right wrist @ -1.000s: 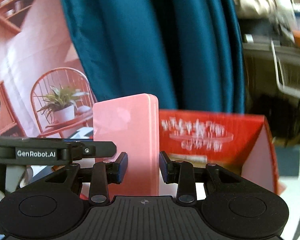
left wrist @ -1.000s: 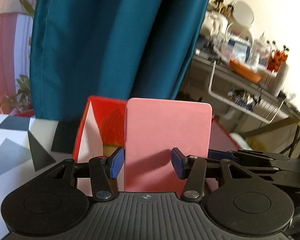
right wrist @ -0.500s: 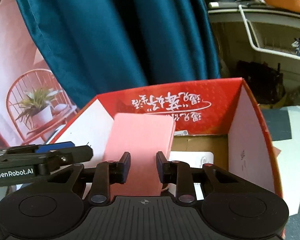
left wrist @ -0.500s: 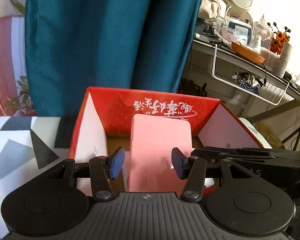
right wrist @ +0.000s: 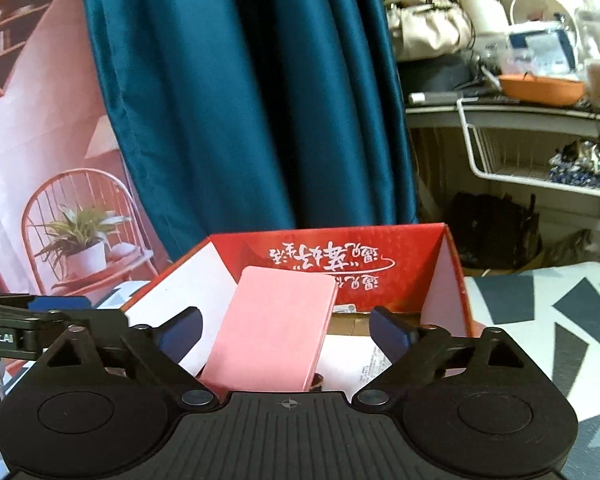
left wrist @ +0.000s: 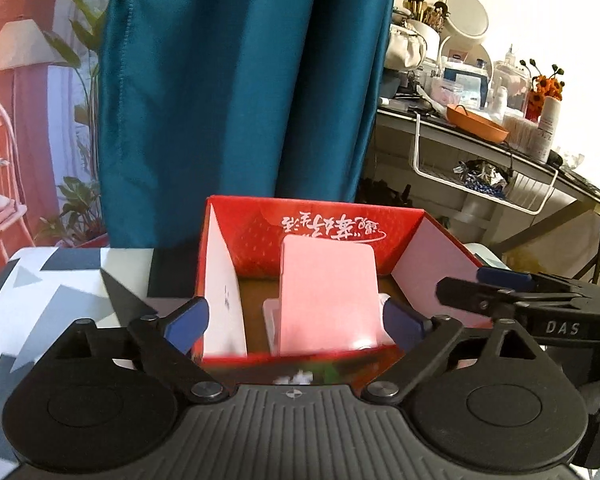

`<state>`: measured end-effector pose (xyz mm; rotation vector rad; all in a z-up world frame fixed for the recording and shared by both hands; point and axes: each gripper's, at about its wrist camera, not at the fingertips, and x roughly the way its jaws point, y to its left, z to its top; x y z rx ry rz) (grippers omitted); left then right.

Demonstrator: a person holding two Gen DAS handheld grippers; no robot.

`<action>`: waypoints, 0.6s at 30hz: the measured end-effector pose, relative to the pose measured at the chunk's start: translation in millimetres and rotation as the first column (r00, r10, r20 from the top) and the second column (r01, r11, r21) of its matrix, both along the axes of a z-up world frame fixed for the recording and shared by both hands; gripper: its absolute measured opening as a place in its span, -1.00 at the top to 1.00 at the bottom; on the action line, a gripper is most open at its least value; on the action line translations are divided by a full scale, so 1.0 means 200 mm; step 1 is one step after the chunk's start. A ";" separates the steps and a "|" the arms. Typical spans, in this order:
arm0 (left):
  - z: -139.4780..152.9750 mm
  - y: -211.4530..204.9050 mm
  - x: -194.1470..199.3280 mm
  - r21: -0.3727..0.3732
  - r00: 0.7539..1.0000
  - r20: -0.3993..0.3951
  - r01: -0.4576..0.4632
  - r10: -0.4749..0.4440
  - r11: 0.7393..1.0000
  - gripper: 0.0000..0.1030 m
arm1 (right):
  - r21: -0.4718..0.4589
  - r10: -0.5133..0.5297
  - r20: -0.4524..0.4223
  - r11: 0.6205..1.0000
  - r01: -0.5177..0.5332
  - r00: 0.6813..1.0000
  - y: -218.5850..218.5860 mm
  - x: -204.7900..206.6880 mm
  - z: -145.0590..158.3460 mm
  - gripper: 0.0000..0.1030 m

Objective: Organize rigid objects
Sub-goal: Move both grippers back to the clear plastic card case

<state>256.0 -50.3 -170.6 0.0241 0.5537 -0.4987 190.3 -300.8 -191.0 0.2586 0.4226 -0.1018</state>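
Down inside the red box the pink slab leans upright, long axis tipped toward the back wall. Left gripper is opening, pads clear of the slab's edges; right gripper is opening too, the slab loose between its fingers. Both sit equally near, facing it straight on, so backing straight out looks like the call.

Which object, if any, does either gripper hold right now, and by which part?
Nothing is held. Both the left gripper and right gripper are opening, clear of the pink box, which leans inside the red carton.
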 end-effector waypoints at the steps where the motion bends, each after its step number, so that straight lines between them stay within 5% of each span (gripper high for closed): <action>1: 0.00 0.02 -0.02 -0.002 1.000 0.001 -0.001 0.001 1.000 -0.89 | -0.002 -0.003 0.008 1.000 0.003 1.000 0.00 -0.03 0.00 -0.84; 10: -0.08 0.09 -0.24 -0.002 1.000 0.002 0.001 -0.001 1.000 -0.91 | -0.041 -0.026 0.073 0.999 0.029 0.997 0.09 -0.31 -0.03 -0.91; 18: -0.22 0.02 -0.34 -0.030 0.994 -0.106 0.012 -0.015 0.999 -0.91 | -0.084 0.009 0.001 0.996 -0.008 1.000 0.16 -0.51 -0.21 -0.78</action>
